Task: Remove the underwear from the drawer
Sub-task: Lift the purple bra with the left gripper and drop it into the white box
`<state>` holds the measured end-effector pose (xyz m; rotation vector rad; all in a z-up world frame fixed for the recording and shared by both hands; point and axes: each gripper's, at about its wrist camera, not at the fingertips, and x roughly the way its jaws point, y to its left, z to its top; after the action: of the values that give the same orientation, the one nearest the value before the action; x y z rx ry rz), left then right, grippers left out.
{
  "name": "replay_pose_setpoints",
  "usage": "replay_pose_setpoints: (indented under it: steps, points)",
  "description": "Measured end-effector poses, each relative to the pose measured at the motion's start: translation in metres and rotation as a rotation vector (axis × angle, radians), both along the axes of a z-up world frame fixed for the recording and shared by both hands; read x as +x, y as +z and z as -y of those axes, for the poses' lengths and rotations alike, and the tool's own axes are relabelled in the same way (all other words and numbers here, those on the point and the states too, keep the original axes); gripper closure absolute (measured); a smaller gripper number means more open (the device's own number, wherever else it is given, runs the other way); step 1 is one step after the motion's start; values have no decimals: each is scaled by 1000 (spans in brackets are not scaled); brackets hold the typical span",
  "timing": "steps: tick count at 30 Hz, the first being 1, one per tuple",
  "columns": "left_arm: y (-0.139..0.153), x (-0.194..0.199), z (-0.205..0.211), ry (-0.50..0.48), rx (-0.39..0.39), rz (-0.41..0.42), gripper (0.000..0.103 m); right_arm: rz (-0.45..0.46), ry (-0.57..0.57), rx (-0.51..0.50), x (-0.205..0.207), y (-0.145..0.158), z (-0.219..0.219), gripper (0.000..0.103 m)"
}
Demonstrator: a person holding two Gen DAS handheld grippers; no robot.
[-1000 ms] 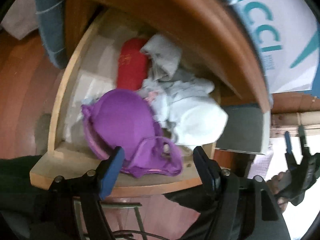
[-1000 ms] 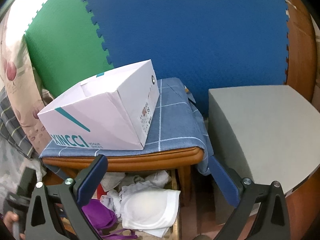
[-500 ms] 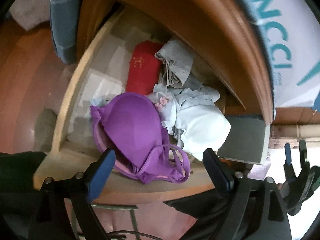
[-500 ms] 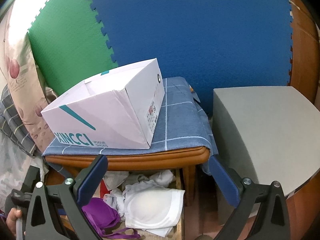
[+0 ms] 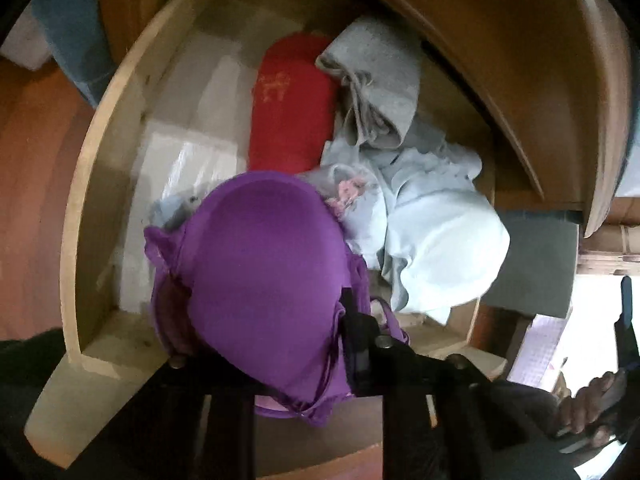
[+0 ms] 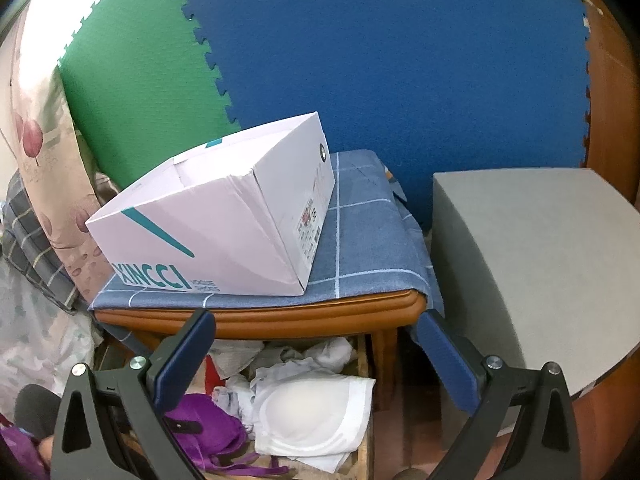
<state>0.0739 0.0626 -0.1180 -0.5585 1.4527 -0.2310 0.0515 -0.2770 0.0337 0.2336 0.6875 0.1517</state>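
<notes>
Inside wooden drawer [image 5: 80, 216], smooth domed purple bra [image 5: 260, 264]

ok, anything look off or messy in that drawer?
Yes: clothes lie jumbled, not folded. The purple bra is bunched over the drawer front edge in the left claw, and the white bra slumps against the side wall.

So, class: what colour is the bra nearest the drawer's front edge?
Purple bra, clearest in the left wrist view.
</notes>
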Motion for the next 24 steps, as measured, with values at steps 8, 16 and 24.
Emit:
replay_pose_setpoints:
  steps: [8,16,24]
  points:
    - [91,-46,30,-81,118,392,92,-28,-48,54,2,-5,15,0]
    - [188,-96,21,-98,132,593,92,-25,-57,48,0,-3,18,0]
    - [299,-91,18,-106,130,764,92,-35,-101,113,1,-4,35,0]
